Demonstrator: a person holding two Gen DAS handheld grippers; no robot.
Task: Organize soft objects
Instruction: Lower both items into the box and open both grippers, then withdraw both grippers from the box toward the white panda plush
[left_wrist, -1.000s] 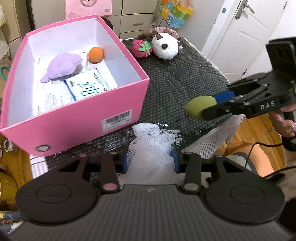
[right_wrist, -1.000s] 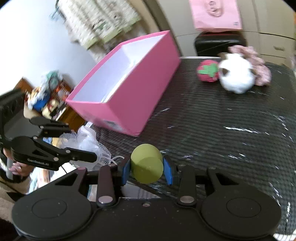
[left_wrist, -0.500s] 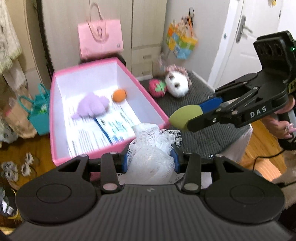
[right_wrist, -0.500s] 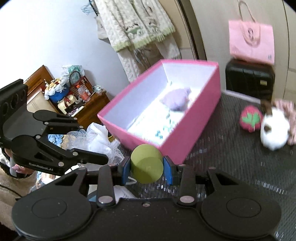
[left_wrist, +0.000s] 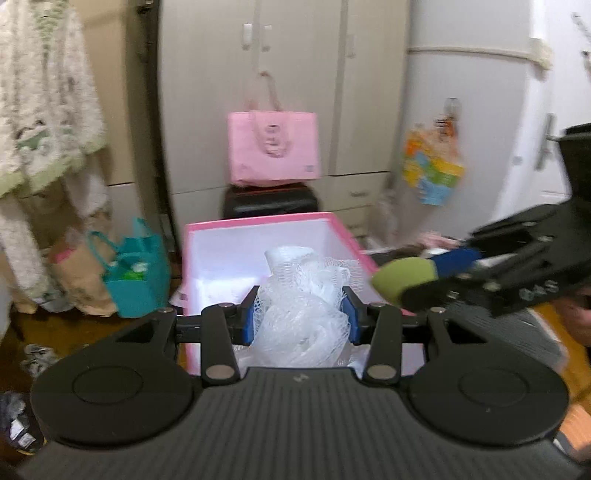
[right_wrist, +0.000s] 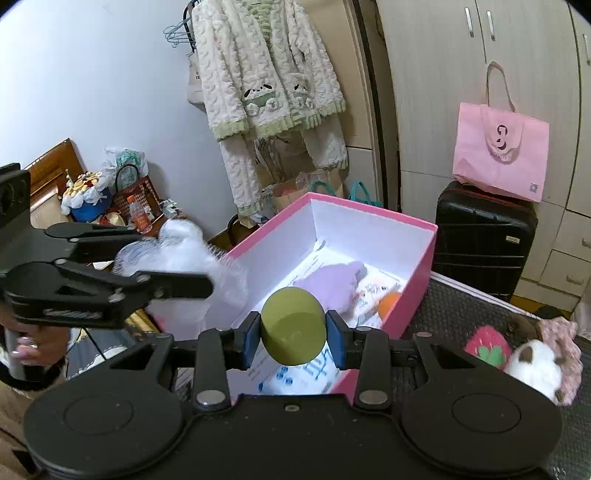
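Note:
My left gripper (left_wrist: 300, 319) is shut on a white mesh bath pouf (left_wrist: 303, 306) and holds it above the near end of the open pink box (left_wrist: 255, 223). My right gripper (right_wrist: 293, 338) is shut on an olive-green sponge egg (right_wrist: 293, 326) above the near right corner of the pink box (right_wrist: 417, 295). Inside the box lie a purple plush (right_wrist: 332, 282), an orange ball (right_wrist: 389, 303) and papers. The left gripper with the pouf (right_wrist: 184, 254) shows at the left in the right wrist view. The right gripper's green sponge (left_wrist: 402, 278) shows at the right in the left wrist view.
A red strawberry plush (right_wrist: 485, 347) and a white hedgehog plush (right_wrist: 535, 363) lie on the black mesh table (right_wrist: 461, 306) to the right of the box. Behind stand a black suitcase (right_wrist: 484, 236) with a pink bag (right_wrist: 500, 147), wardrobes, hanging pyjamas (right_wrist: 269, 85) and a teal bag (left_wrist: 135, 269).
Both grippers have risen and moved over the pink box, keeping their hold. The left wrist view has tilted up from the table toward the wardrobe.

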